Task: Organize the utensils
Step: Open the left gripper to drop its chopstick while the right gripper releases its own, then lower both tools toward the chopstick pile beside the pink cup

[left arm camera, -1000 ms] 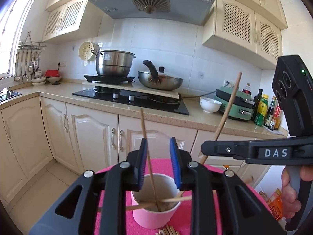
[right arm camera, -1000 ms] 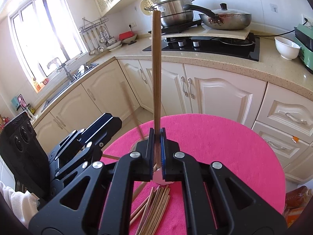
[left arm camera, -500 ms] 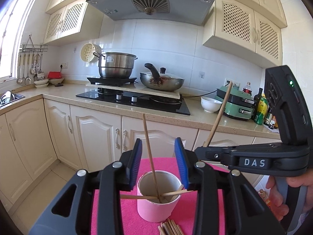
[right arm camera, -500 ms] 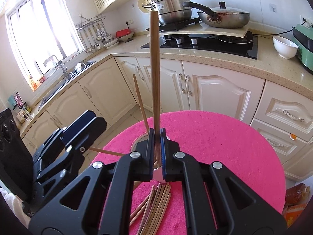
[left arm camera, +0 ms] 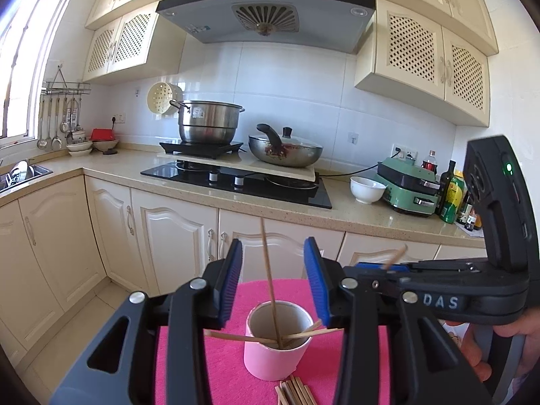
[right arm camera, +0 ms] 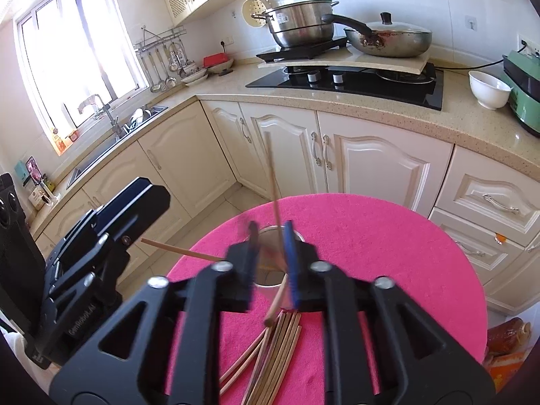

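Chopstick released into the cup

Your right claw was opening and its chopstick dropped into the pink cup; your left claw widened, rising.

Home kitchen: range hood over hob w/ steel pot, cream cabinets, sink by window.
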Tool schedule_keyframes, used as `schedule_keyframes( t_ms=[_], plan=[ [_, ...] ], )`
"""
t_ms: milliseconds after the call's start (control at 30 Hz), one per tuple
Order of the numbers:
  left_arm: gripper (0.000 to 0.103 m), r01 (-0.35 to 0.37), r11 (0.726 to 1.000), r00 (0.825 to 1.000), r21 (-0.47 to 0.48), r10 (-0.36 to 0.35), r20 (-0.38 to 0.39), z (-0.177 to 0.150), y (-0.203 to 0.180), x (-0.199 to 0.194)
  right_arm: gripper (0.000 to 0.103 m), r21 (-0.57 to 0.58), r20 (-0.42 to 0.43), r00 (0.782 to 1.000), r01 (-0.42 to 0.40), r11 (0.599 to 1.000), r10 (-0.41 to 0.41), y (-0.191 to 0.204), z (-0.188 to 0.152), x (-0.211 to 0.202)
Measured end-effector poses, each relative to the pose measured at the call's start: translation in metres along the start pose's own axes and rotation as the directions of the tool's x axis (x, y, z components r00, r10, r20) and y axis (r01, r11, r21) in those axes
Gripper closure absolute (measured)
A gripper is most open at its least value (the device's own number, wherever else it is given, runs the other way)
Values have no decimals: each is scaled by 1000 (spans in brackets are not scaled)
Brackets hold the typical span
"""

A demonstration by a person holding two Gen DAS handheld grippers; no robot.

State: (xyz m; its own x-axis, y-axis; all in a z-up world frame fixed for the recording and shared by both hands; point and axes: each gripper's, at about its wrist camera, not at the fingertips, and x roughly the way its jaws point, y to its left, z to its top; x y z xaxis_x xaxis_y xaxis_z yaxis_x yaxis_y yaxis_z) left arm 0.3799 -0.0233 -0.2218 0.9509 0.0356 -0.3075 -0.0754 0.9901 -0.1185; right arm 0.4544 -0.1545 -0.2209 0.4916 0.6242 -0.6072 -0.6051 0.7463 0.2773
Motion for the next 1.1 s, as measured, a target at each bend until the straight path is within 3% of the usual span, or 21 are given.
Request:
schedule_keyframes(
  t_ms=[267,533,633,700,1100],
  plan=[
    [65,-10,1000,1000,12,10,17,16,4,-25,72,2,51,999,18,1000,-18,16,4,-27],
    [65,5,999,1000,40,-6,24,24,10,-63,70,-25,141,986,99,995,-94,49,-7,-72],
    [62,12,999,1000,47,-13,28,25,11,-80,58,-5,172,978,122,992,-120,61,-18,-89],
    [61,13,998,1000,57,-14,20,24,12,-90,58,4,187,972,142,990,-140,68,-26,-99],
    [58,28,994,996,110,-19,-85,-6,7,-119,56,68,152,958,235,970,-243,93,-88,-120]
  ],
)
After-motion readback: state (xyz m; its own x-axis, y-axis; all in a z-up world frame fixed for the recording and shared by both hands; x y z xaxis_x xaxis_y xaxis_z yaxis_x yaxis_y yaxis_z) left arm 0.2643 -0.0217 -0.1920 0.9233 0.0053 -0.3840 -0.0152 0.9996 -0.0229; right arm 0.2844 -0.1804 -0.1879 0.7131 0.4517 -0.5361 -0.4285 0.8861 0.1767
